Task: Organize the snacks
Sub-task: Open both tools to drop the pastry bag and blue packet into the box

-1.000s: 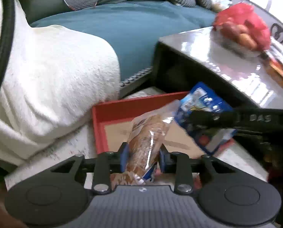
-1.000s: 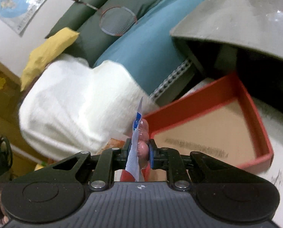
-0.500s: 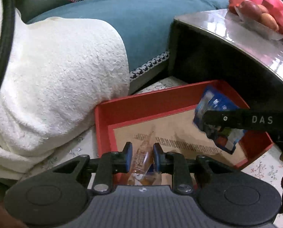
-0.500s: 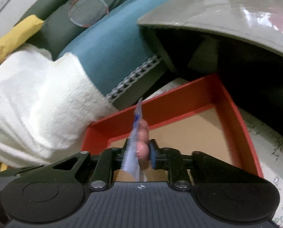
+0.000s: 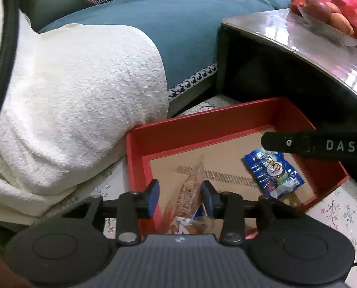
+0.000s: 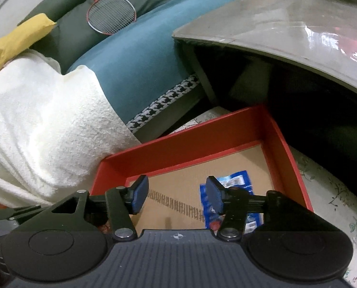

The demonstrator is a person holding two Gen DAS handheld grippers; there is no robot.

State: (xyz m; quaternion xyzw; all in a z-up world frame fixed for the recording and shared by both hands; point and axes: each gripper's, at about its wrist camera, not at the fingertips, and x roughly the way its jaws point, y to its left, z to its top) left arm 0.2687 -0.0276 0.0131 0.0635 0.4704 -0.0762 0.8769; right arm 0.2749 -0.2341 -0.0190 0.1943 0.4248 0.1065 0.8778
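Over the red tray [image 5: 202, 122], both hand-held grippers have just been opening: left hand-held gripper [image 5: 180, 193] straddles the clear bread packet [image 5: 188, 192], lengthwise between parted pads; right hand-held gripper [image 6: 176, 193] gapes empty beside the blue packet [image 5: 273, 172].

Red box [image 5: 202, 124], blue packet [image 5: 273, 172], white towel [image 5: 70, 96], teal sofa [image 5: 190, 28].

Blue snack packet [image 5: 273, 171] and clear-wrapped snack [image 5: 188, 193] inside red tray [image 5: 202, 124].

Teal sofa [image 5: 190, 31] w/ white blanket [image 5: 70, 100], glossy grey table [image 6: 286, 24] beside it, floral floor [image 5: 339, 213].
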